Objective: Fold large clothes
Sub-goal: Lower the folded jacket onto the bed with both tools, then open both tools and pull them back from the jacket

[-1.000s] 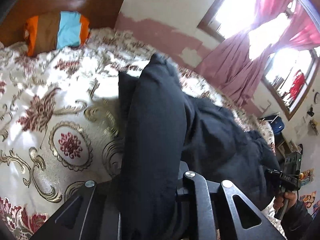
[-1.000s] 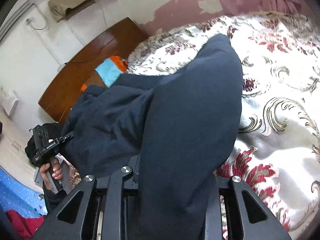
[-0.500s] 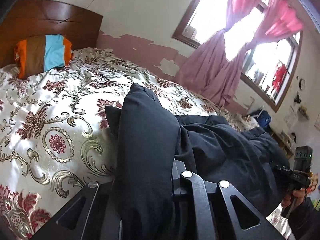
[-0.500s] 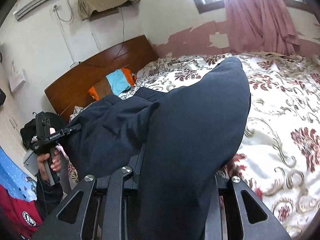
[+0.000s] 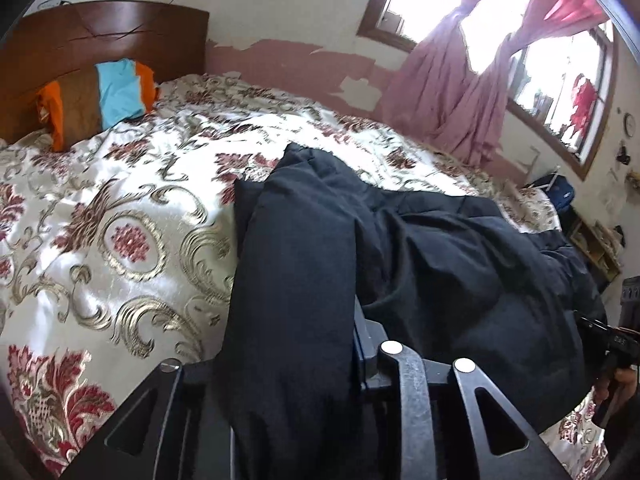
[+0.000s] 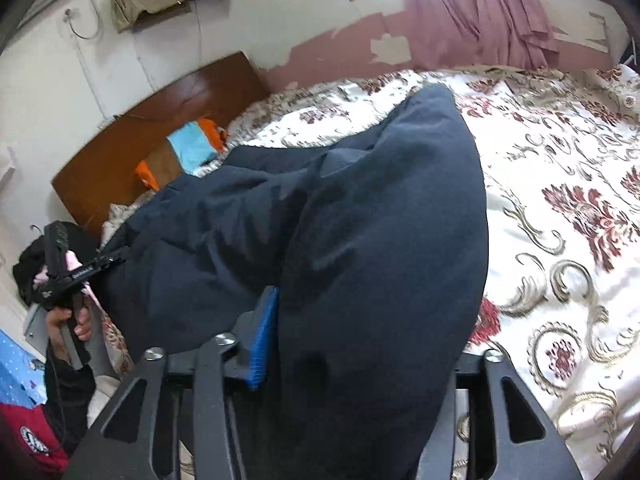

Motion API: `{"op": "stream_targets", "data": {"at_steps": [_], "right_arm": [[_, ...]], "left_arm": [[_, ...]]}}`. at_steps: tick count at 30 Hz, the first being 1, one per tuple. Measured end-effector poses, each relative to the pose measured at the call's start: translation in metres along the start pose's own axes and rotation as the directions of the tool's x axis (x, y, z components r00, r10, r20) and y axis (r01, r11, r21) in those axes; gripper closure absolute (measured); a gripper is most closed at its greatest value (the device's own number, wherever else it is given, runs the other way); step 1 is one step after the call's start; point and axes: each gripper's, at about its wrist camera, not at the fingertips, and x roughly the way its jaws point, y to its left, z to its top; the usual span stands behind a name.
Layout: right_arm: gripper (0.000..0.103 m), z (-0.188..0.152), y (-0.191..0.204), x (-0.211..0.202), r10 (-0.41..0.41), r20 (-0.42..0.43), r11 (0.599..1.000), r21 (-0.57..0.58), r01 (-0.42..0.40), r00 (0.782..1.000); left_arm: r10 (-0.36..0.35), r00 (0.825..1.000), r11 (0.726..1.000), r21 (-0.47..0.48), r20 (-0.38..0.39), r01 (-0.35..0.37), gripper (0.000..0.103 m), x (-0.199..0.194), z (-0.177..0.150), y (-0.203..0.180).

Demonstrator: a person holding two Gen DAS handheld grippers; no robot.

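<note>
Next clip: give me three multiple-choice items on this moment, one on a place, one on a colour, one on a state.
1. The striped pillow lies:
A. by the headboard
B. on the floor
C. on the windowsill

2. The garment is:
A. red
B. dark navy
C. white

3. The left hand-held gripper is:
A. open and free
B. shut on the garment
C. out of view

Answers: 1 A, it leans on the wooden board. 2 B, the cloth is dark navy in both views. 3 B, cloth hangs from between its fingers.

Garment [image 5: 420, 264] on bedspread [image 5: 132, 208] at centre, draped over left gripper [image 5: 320, 380] at 6 o'clock, pillow [image 5: 96, 100] against headboard [image 5: 104, 36] at 10 o'clock, curtains [image 5: 460, 92] at 1 o'clock
</note>
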Motion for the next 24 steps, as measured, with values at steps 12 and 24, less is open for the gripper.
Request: {"op": "stream_targets", "data": {"at_steps": [12, 24], "right_arm": [[0.01, -0.013, 0.014, -0.045, -0.298, 0.111, 0.954, -0.001, 0.3, 0.948], [0.007, -0.041, 0.068, -0.112, -0.332, 0.342, 0.937, 0.011, 0.35, 0.879]], "left_arm": [[0.123, 0.991, 0.99, -0.077, 0.058, -0.118, 0.013, -0.036, -0.015, 0.001], [0.105, 0.981, 0.994, -0.054, 0.161, -0.098, 0.006, -0.101, -0.033, -0.028]]}}
